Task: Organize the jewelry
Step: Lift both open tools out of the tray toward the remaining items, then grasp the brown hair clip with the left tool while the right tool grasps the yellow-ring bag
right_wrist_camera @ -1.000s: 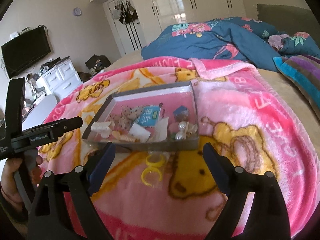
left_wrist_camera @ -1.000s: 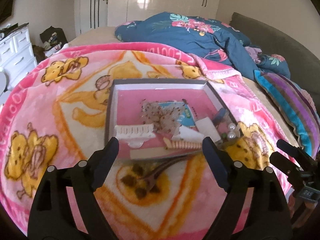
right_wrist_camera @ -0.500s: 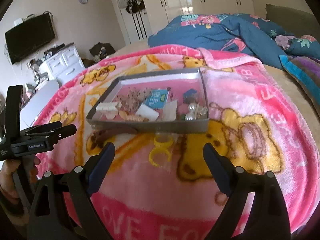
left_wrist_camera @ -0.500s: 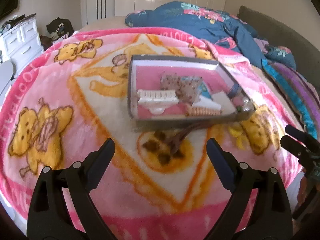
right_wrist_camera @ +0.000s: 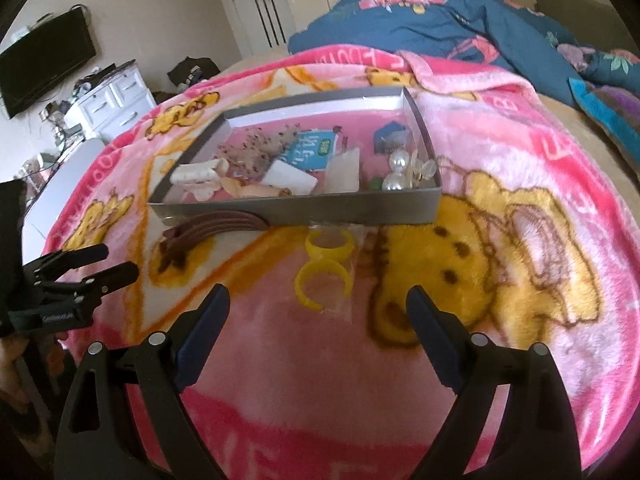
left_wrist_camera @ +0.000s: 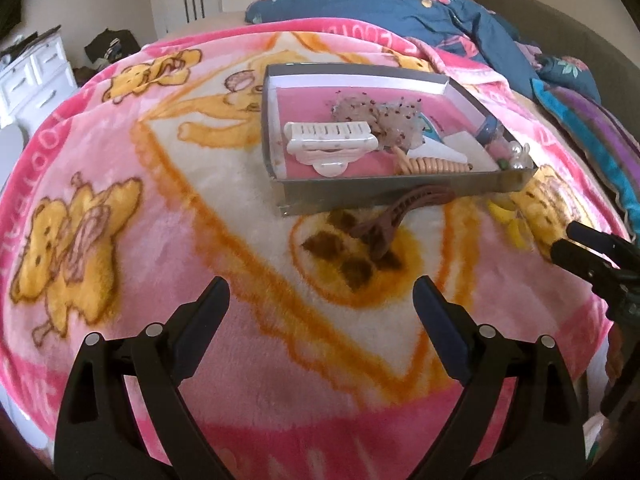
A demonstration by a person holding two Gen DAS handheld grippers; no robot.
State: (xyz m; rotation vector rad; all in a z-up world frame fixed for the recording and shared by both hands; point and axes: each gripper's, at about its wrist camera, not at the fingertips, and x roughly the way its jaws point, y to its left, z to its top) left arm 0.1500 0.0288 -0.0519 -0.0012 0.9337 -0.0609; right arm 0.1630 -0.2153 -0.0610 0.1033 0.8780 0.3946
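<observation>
A shallow grey box (left_wrist_camera: 400, 190) (right_wrist_camera: 320, 204) lies on the pink blanket. Inside it are a white hair claw (left_wrist_camera: 330, 142), a beaded scrunchie (left_wrist_camera: 380, 114), a beige comb clip (left_wrist_camera: 432, 166), a blue packet (right_wrist_camera: 312, 152) and pearl earrings (right_wrist_camera: 400, 170). A brown hair clip (left_wrist_camera: 394, 216) (right_wrist_camera: 208, 232) lies on the blanket against the box's near wall. Two yellow rings in clear wrap (right_wrist_camera: 324, 268) lie just right of it. My left gripper (left_wrist_camera: 320, 304) hovers open short of the brown clip. The right gripper (right_wrist_camera: 316, 312) is open just short of the yellow rings.
The pink cartoon blanket (left_wrist_camera: 160, 220) covers the bed's near end. A blue floral duvet (left_wrist_camera: 400, 12) is bunched behind the box and a striped pillow (left_wrist_camera: 592, 136) lies at the right. White drawers (right_wrist_camera: 108, 100) and a wall television (right_wrist_camera: 44, 64) stand to the left.
Both grippers sank and tipped downward, so the box slid up in both views. Their jaws stayed wide apart and nothing was picked up.
</observation>
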